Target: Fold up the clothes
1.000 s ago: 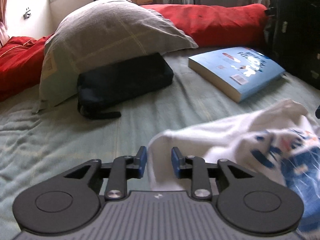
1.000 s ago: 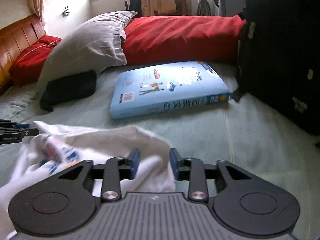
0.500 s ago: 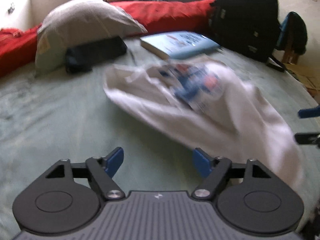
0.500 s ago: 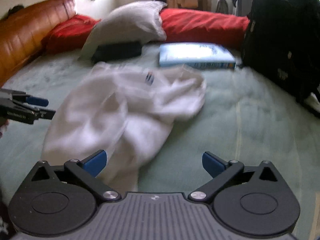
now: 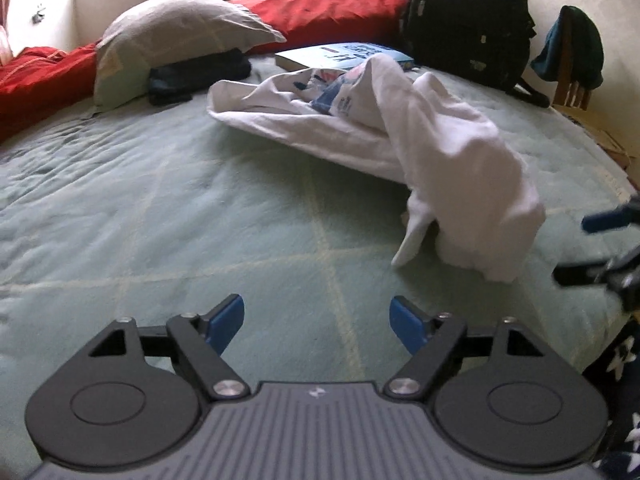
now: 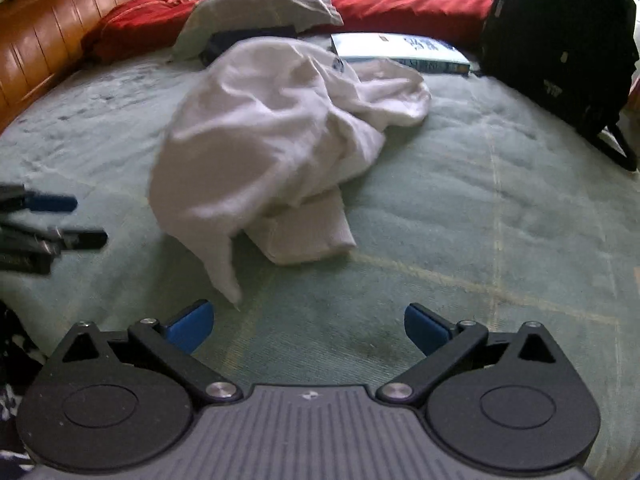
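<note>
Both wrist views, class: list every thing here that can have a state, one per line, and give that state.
white shirt: crumpled in a heap on the bed, unfolded, held by neither gripper.
left gripper: fingers wide apart, just opened, nothing between them.
right gripper: fingers wide apart, nothing between them.
blue book: closed, lying flat.
black backpack: standing upright.
grey pillow: propped on a dark bag.
</note>
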Available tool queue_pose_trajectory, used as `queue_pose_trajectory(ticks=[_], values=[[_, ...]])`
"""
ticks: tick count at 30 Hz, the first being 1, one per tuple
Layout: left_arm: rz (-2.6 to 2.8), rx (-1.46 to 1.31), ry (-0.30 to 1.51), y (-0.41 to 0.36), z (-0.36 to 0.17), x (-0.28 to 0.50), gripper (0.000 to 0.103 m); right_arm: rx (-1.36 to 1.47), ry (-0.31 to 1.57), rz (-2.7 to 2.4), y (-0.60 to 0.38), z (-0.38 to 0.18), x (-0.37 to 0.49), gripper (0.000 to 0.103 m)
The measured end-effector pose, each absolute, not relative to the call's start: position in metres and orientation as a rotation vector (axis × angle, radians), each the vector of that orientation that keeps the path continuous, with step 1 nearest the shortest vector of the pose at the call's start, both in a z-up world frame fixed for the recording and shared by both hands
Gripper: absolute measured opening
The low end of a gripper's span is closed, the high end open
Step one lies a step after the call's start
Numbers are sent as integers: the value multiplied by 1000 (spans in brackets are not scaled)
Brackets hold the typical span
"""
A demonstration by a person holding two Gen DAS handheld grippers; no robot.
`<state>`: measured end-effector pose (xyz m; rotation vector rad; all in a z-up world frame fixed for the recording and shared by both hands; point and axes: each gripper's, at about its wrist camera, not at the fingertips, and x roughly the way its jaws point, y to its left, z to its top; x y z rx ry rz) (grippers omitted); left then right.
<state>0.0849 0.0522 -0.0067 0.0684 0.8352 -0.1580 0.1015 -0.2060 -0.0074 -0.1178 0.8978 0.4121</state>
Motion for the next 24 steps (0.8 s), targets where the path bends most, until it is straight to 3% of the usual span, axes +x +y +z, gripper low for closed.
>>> queue_pose_trajectory(ticks=[7, 12, 24], values=[[-93, 20, 818, 69, -14, 71, 87, -121, 713, 407, -172, 14, 105, 103], [-68, 18, 817, 83, -18, 66, 87, -88, 738, 424, -139, 15, 121, 103], [-64, 0, 816, 95, -21, 72, 90, -331, 722, 254, -96, -12, 140, 103]])
